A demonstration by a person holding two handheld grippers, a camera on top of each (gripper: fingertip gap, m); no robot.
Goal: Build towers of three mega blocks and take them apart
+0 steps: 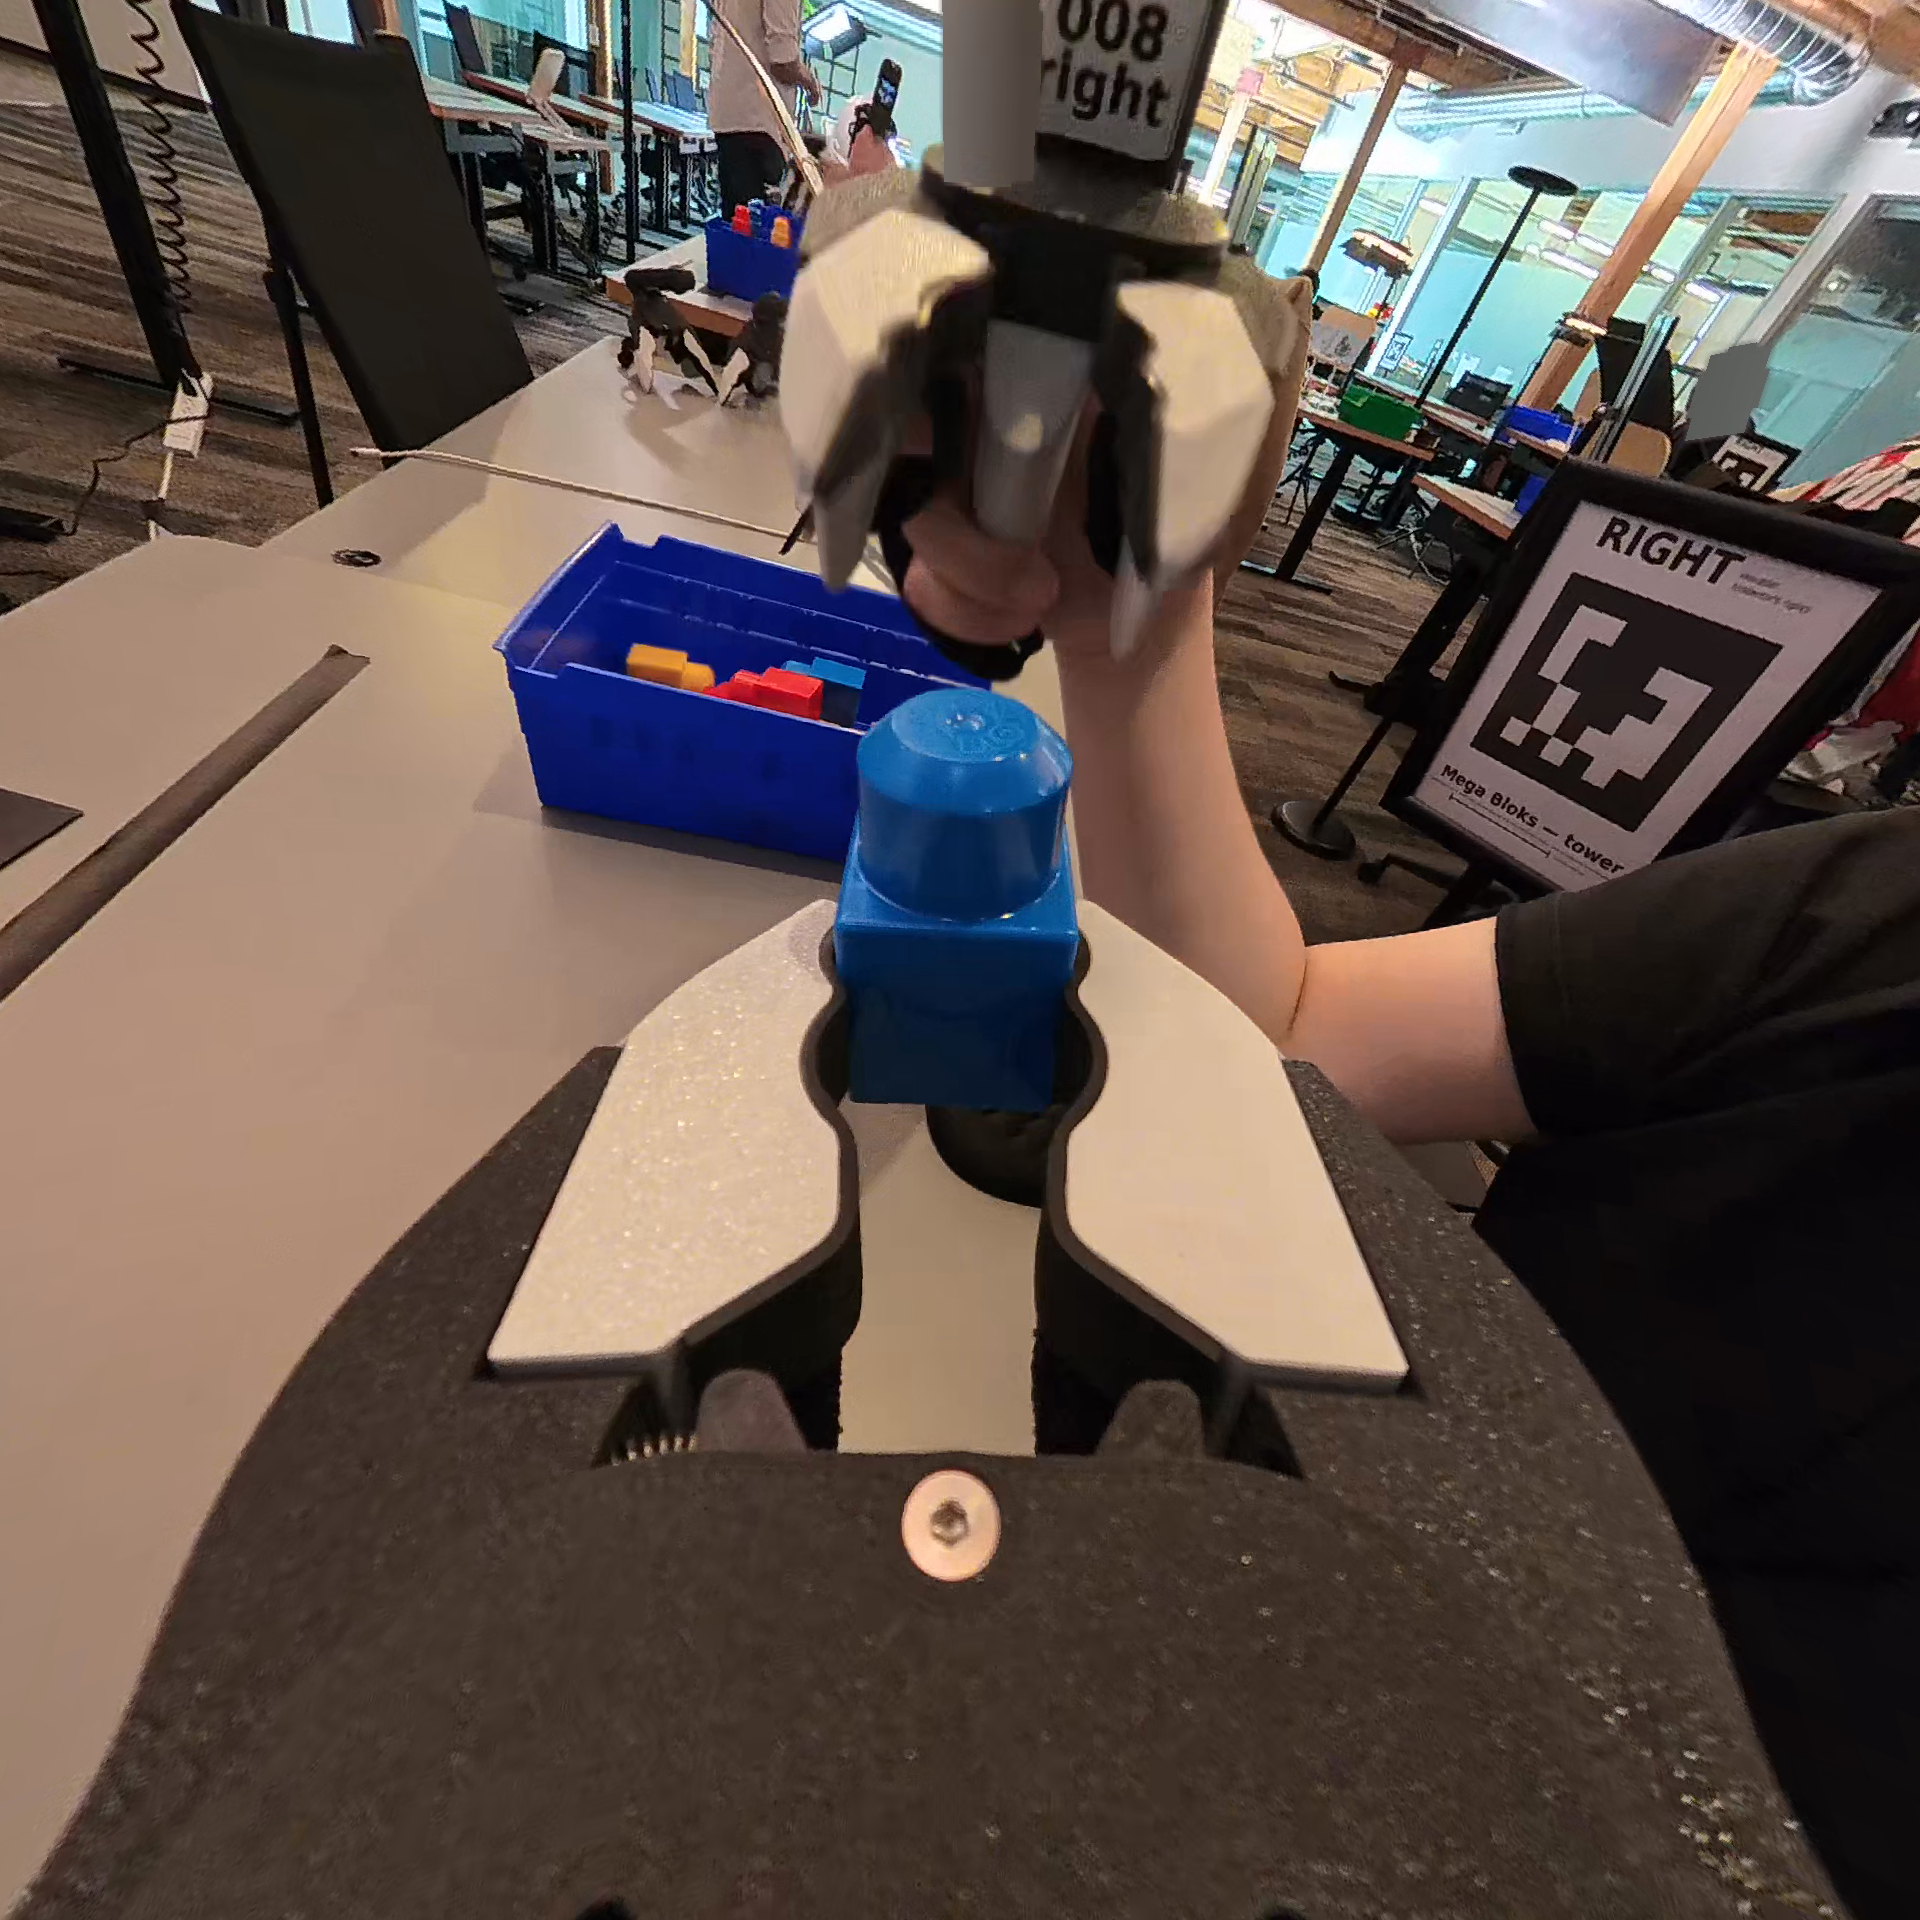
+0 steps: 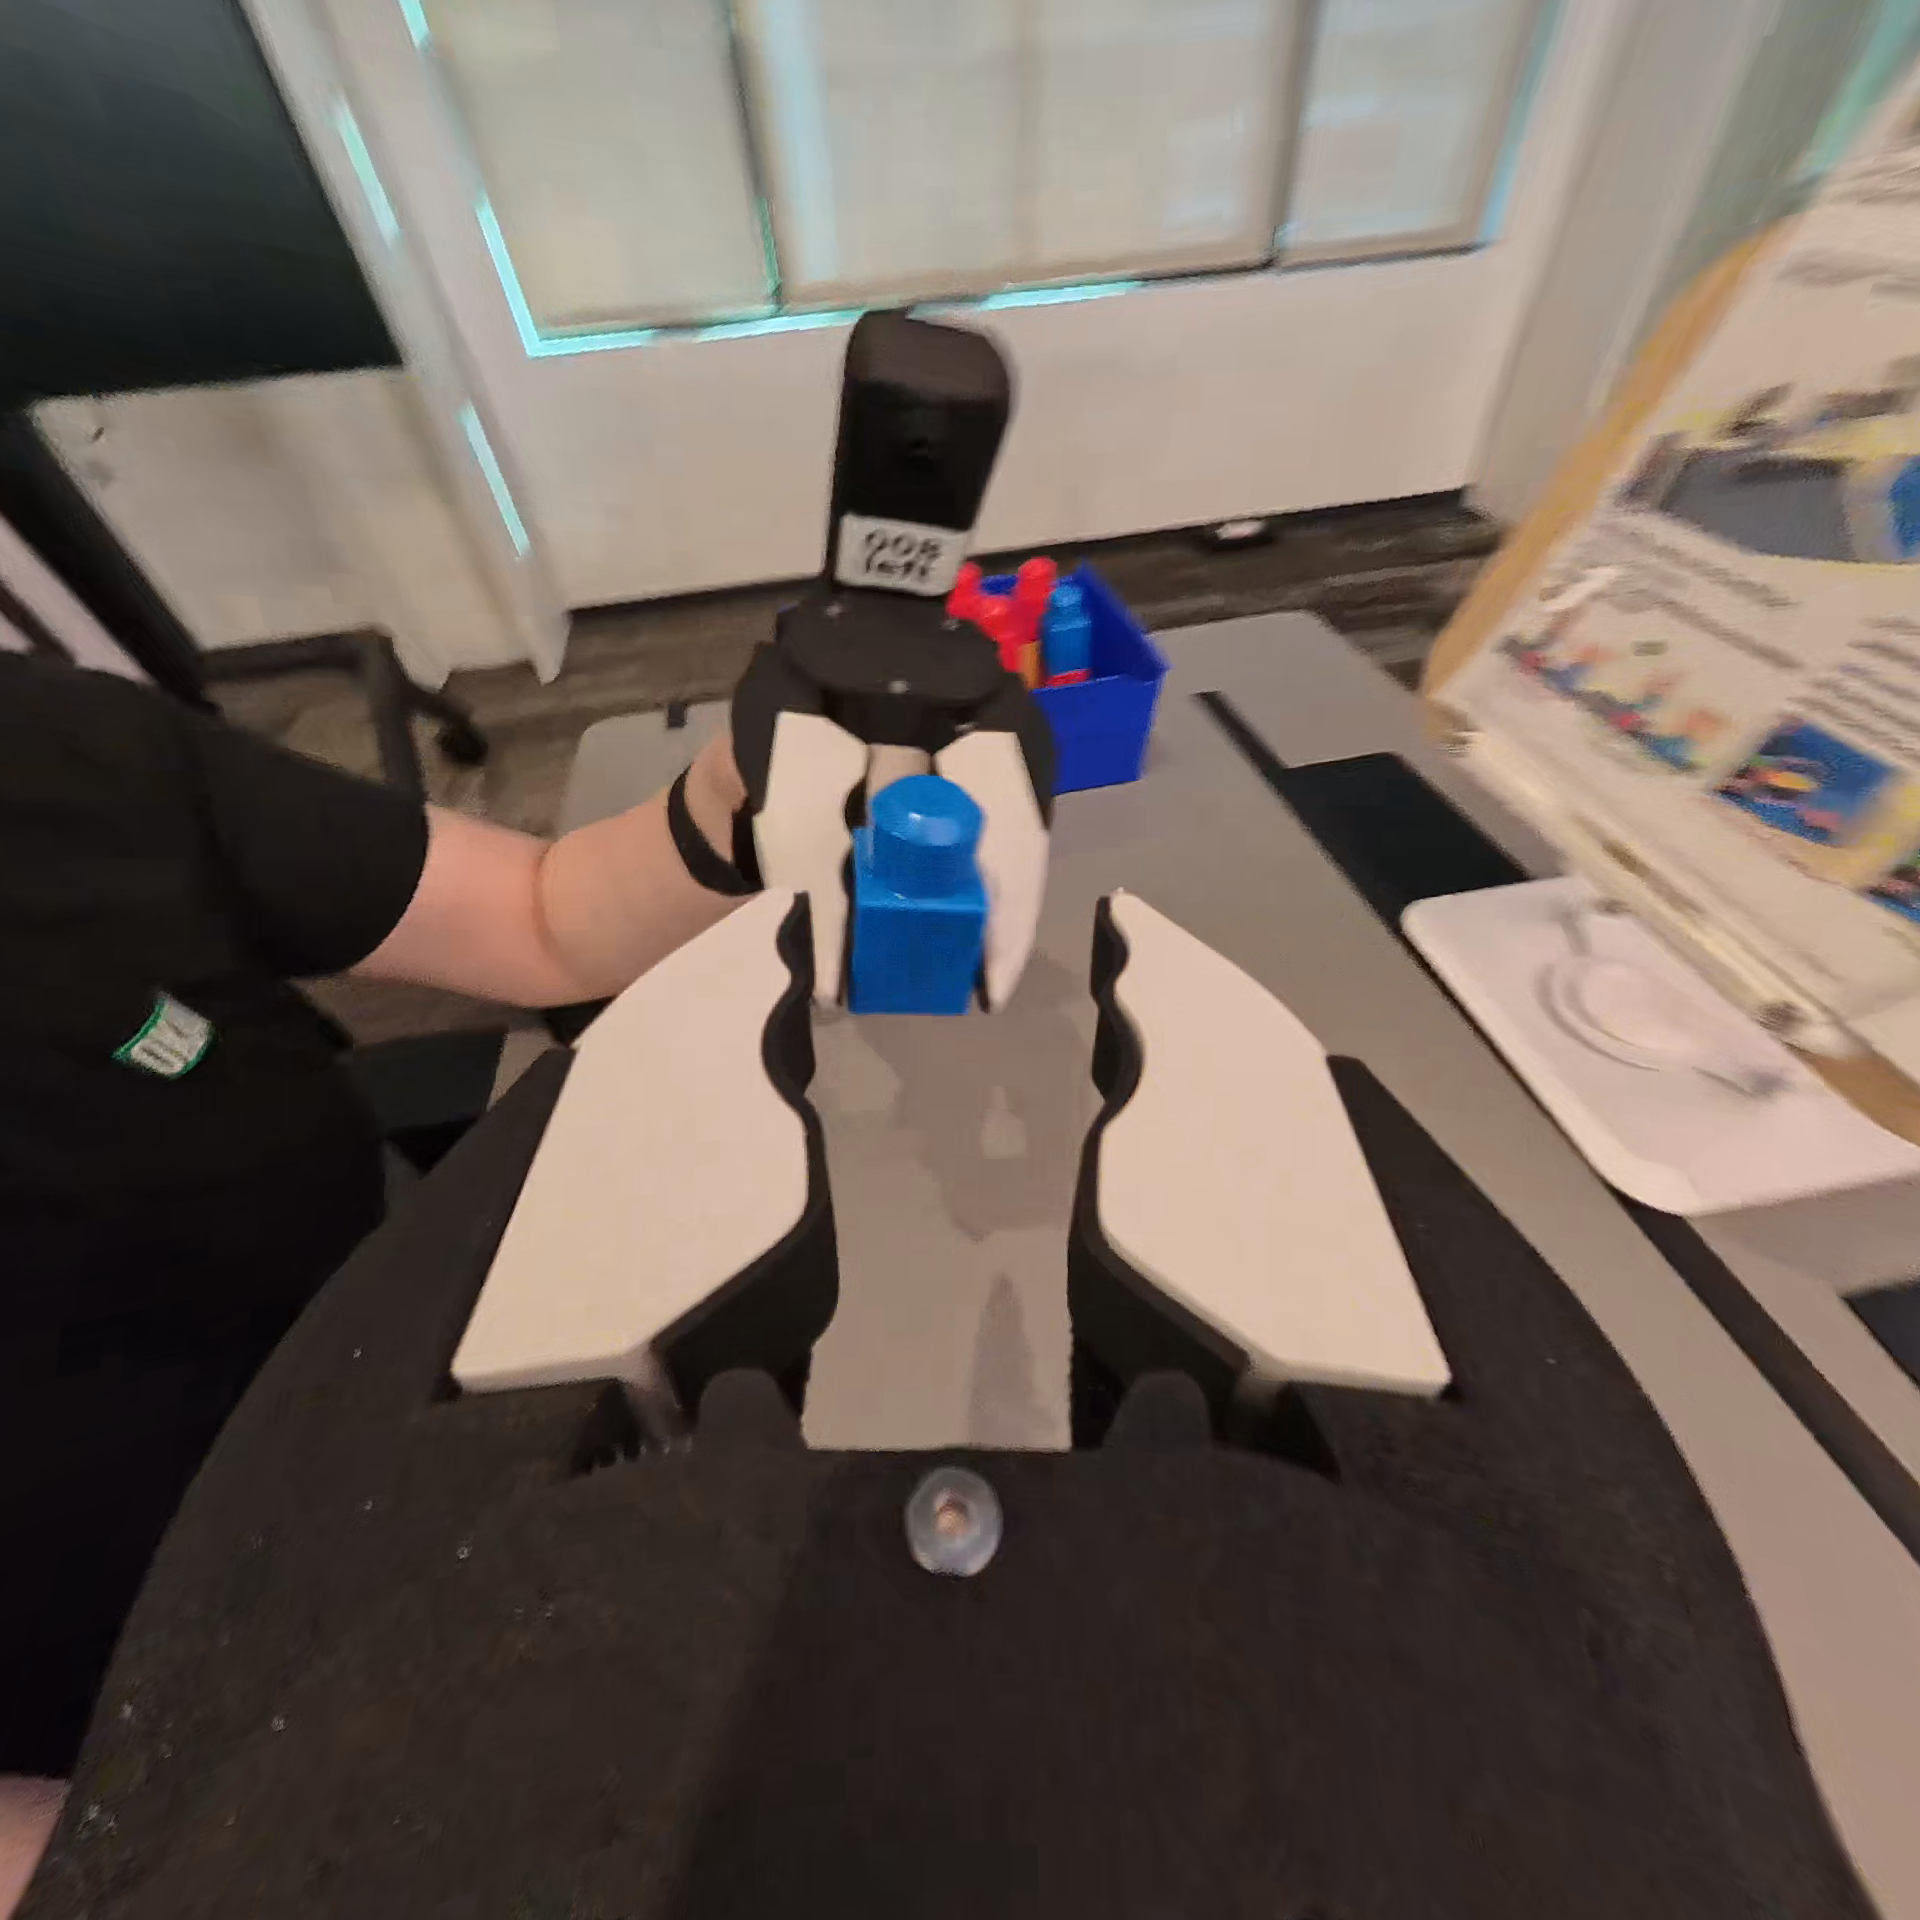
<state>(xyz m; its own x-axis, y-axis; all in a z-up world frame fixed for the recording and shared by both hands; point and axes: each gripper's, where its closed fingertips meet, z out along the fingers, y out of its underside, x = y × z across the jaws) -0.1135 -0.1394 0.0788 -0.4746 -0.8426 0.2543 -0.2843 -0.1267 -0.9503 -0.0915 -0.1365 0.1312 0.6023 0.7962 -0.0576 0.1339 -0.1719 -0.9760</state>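
Note:
My left gripper [image 1: 954, 982] is shut on a single-stud blue block [image 1: 961, 914], held upright above the grey table [image 1: 312, 987]. It also shows in the right wrist view [image 2: 914, 987], still holding the blue block [image 2: 916, 914]. My right gripper [image 2: 951, 935] is open and empty, its fingers a little nearer the camera than the block and either side of it. In the left wrist view the right gripper [image 1: 977, 582] hangs open above and behind the block, pointing down. A blue bin [image 1: 686, 717] behind holds yellow, red and blue blocks.
A second blue bin [image 2: 1101, 686] with red and blue blocks stands at the far end of the table. A framed marker sign [image 1: 1642, 686] stands right of the table. A picture board [image 2: 1714, 644] on a white base [image 2: 1662, 1049] sits on the right. The left gripper's tips are roughly 6 centimeters from the right gripper's.

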